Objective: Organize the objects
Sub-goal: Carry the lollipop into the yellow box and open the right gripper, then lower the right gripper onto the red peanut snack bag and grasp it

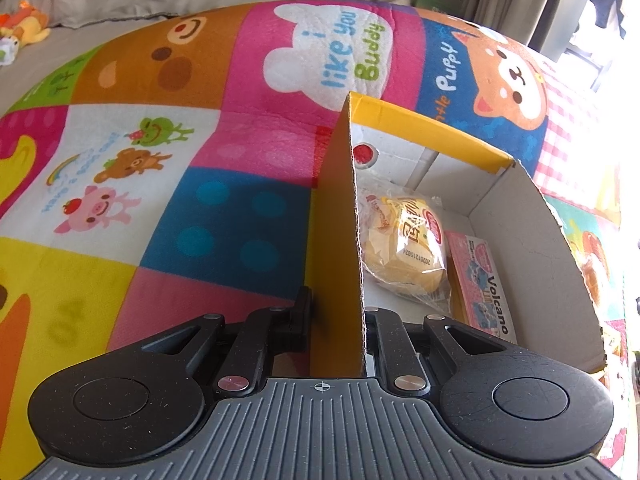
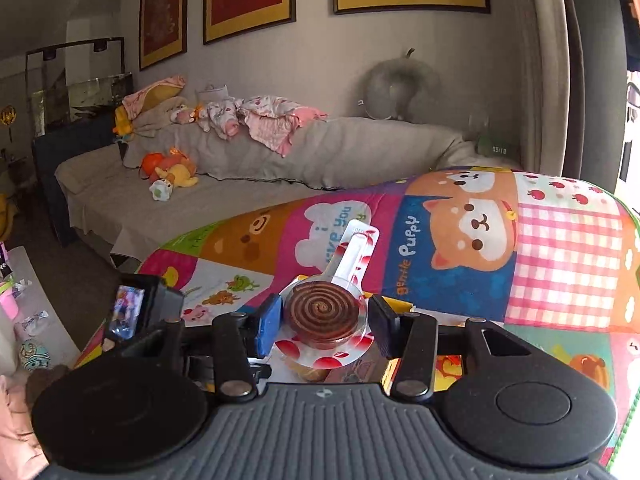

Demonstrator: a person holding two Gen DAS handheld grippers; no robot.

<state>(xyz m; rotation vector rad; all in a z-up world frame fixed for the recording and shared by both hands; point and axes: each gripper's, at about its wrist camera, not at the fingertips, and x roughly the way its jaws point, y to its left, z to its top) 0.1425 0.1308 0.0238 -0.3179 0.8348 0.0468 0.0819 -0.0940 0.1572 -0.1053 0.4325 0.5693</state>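
Note:
A yellow cardboard box (image 1: 440, 128) stands on the colourful play mat. My left gripper (image 1: 338, 320) is shut on the box's left wall (image 1: 336, 240), one finger outside and one inside. In the box lie a wrapped yellow bun (image 1: 404, 248) and a pink "Volcano" packet (image 1: 480, 284). My right gripper (image 2: 324, 320) is shut on a wrapped brown spiral lollipop (image 2: 322, 314), its wrapped stick pointing away. It is held above the box, whose yellow edge (image 2: 394, 304) shows just under the fingers.
The play mat (image 1: 160, 200) covers the surface around the box. A grey sofa (image 2: 240, 168) with plush toys (image 2: 172, 172) and pink clothes stands behind. The left gripper's camera (image 2: 136, 312) shows at the left of the right wrist view.

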